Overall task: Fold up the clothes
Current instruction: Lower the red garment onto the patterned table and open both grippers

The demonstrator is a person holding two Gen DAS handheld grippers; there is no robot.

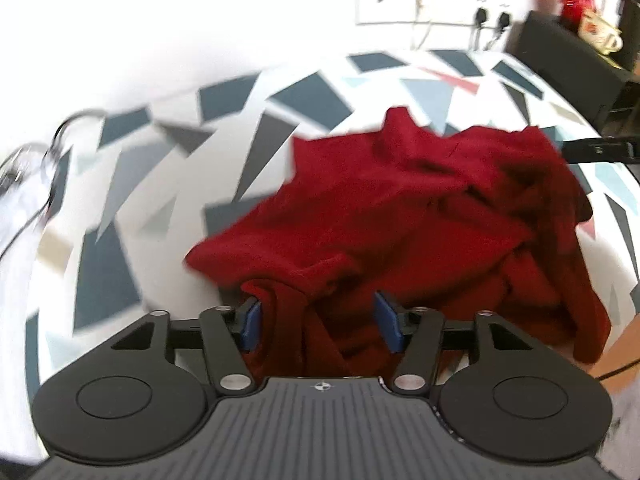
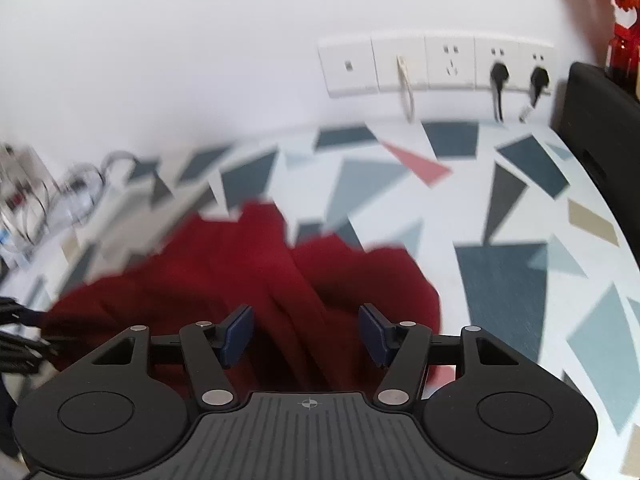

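Lying crumpled on the patterned tablecloth point(image 2: 500, 280), the red garment point(image 1: 400, 216) sits bunched in folds, one part hanging off the near table edge in the left view. Left gripper point(image 1: 318, 322) has jaws spread, blue pads point(image 1: 252, 326) apart with red cloth between them, left pad close to a fold, contact unclear, no pinch seen. Right gripper point(image 2: 306, 338) also has jaws spread above the garment, cloth under the gap, pads not pressing it. Wall sockets point(image 2: 440, 64) with two black plugs behind the table; black box point(image 2: 596, 120) at right; both views blurred
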